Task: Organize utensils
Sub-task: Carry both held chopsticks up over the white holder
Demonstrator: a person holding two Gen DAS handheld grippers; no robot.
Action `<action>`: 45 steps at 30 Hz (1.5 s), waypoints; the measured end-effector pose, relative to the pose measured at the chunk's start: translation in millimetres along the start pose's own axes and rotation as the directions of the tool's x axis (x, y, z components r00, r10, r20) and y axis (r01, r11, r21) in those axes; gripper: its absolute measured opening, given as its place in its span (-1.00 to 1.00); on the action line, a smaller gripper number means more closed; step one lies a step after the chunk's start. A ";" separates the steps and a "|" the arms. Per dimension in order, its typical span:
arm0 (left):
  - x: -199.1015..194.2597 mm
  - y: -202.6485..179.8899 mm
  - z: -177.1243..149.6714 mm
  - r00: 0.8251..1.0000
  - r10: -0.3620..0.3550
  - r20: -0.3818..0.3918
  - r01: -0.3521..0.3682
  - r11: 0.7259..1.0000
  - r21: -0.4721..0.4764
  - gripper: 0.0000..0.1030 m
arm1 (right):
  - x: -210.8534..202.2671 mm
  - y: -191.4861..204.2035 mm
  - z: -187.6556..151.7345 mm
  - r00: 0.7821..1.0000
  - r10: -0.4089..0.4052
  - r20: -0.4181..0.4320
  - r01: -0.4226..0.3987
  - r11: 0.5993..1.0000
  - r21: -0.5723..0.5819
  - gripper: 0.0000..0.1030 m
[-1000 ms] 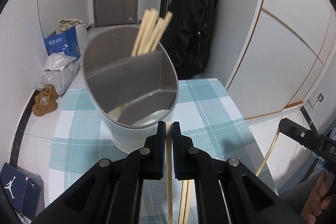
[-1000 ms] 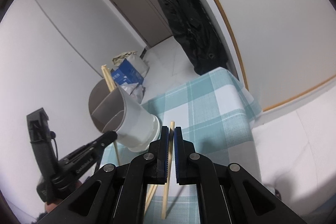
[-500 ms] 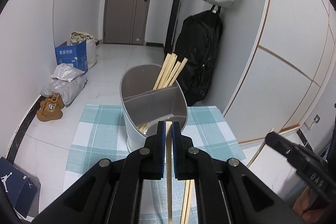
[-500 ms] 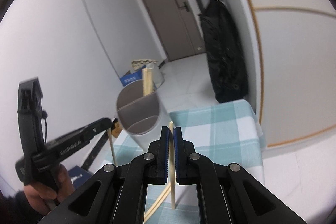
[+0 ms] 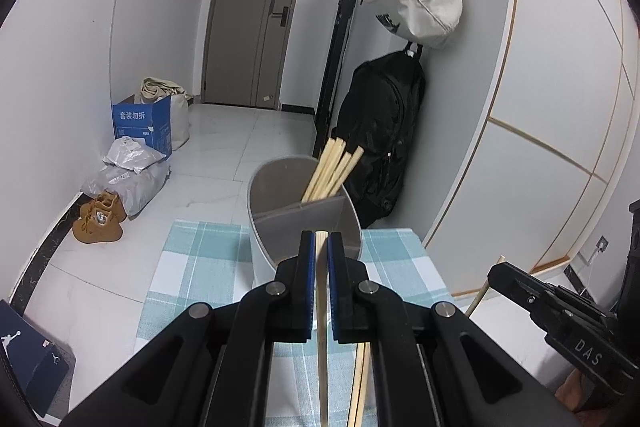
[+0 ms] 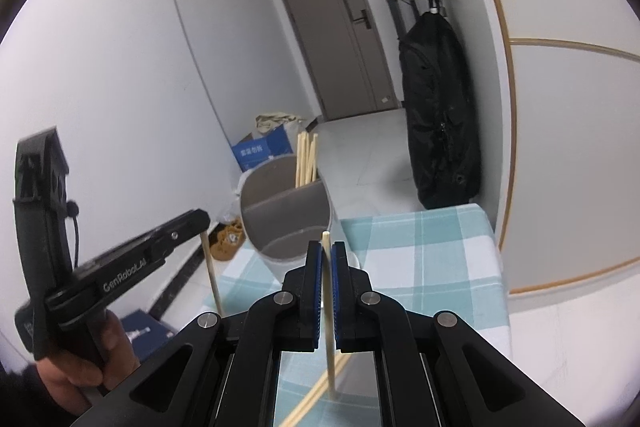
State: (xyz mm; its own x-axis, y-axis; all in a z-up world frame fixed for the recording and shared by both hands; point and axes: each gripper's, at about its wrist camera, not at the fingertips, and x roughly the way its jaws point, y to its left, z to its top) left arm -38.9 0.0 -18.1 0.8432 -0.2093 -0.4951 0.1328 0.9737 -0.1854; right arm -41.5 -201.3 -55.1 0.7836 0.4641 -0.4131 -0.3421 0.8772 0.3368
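Two grippers, left (image 5: pixel 321 247) and right (image 6: pixel 327 259) | each clenched on one chopstick (image 5: pixel 321 291), upright for dropping | divided holder (image 5: pixel 304 215) at centre frame, likely target

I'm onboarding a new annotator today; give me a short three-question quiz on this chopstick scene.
1. True or false: the left gripper is shut on a chopstick.
2. Which compartment of the grey holder has chopsticks in it: A near, B far?
3. Fill in: the right gripper holds one ____.

Key: 1 true; 2 B; 3 chopstick.
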 end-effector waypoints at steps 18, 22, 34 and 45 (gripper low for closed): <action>-8.4 10.3 72.9 0.996 0.001 0.092 0.002 0.999 -0.036 -0.96 | -3.8 25.0 86.6 0.996 0.090 0.024 -0.091 0.995 0.027 -0.93; -3.5 15.8 89.3 0.996 0.013 0.087 -0.009 0.999 -0.047 -0.96 | 2.3 30.6 106.5 0.994 0.099 0.051 -0.100 0.995 0.017 -0.92; 9.4 36.4 137.6 0.986 0.066 0.154 -0.055 0.996 -0.077 -0.96 | 53.6 35.1 162.2 0.986 0.139 0.088 -0.144 0.988 0.058 -0.92; 45.3 45.5 149.9 0.979 0.089 0.184 -0.076 0.994 -0.078 -0.96 | 95.3 37.2 180.8 0.989 0.118 0.093 -0.122 0.991 0.047 -0.92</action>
State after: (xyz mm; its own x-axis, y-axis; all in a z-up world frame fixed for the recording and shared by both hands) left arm 83.4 48.4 78.3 0.9332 -0.1016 -0.3446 0.0277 0.9767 -0.2130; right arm 114.2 -146.6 71.0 0.7826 0.5507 -0.2901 -0.4106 0.8071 0.4243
